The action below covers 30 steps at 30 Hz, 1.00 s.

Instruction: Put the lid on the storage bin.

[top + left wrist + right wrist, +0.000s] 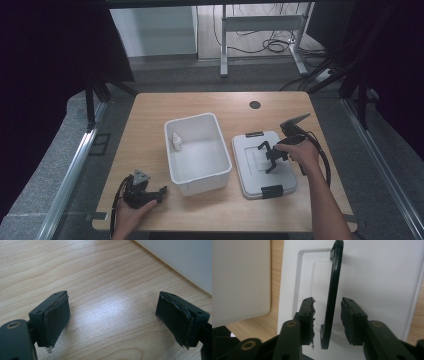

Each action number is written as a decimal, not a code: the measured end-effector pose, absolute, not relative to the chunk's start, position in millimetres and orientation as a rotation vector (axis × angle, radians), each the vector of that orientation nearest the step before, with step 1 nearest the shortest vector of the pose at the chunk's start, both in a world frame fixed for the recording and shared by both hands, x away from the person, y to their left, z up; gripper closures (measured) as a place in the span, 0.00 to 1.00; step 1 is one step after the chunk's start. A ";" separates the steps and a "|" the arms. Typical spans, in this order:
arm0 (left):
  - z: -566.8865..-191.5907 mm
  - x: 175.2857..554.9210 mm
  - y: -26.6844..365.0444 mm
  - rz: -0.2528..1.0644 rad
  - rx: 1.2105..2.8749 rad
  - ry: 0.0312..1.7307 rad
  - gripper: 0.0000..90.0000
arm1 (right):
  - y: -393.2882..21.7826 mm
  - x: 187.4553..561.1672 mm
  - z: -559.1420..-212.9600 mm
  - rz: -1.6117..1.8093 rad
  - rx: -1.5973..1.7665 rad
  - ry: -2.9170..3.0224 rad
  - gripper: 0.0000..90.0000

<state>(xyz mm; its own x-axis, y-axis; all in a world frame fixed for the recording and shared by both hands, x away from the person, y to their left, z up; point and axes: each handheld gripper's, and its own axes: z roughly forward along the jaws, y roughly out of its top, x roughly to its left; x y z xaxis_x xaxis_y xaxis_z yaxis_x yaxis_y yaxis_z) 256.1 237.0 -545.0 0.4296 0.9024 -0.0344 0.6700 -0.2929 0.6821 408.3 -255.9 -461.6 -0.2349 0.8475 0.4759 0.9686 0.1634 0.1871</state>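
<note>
Light wooden table (150, 125) in a dim lab bay, desk frame and cables behind. Going left to right.

Left gripper (150, 194) rests on the table near the front left corner, just beside the white plastic bin (197, 172); its jaws stand wide apart with bare wood between the pads (57, 319), holding nothing. Leave it parked, or keep it ready to steady the bin.

The bin sits mid-table, open-topped, with a small white bottle (176, 142) standing inside against its left wall.

The grey lid (255, 172) lies flat on the table just right of the bin, apart from it, black latches at its near and far edges.

Right gripper (268, 156) is over the lid's centre. In the right gripper view its jaws straddle the lid's raised black handle (333, 290), partly closed, a sliver of gap showing on both sides; the pads (308, 322) don't look to be pressing yet, so no hold.

To do this well: keep the handle centred between the pads, close squarely on the bar's middle, not its end. Confirm the pinch before lifting. Lift straight up, since an off-centre grip probably lets the lid swing. Then carry it left, level over the bin.
</note>
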 end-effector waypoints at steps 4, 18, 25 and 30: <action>-545.0 256.3 237.0 0.480 2.060 1.320 0.13 | -255.7 409.6 -463.6 -0.654 -1.747 -2.192 0.80; -545.0 256.5 237.0 0.480 2.061 1.319 0.13 | -253.3 410.5 -465.1 -0.634 -1.800 -2.147 0.93; -545.0 256.6 237.0 0.480 2.061 1.319 0.13 | -252.5 409.2 -463.8 -0.635 -1.827 -2.121 0.94; -545.0 256.6 237.0 0.480 2.060 1.319 0.13 | -252.3 407.9 -463.1 -0.629 -1.848 -2.097 0.94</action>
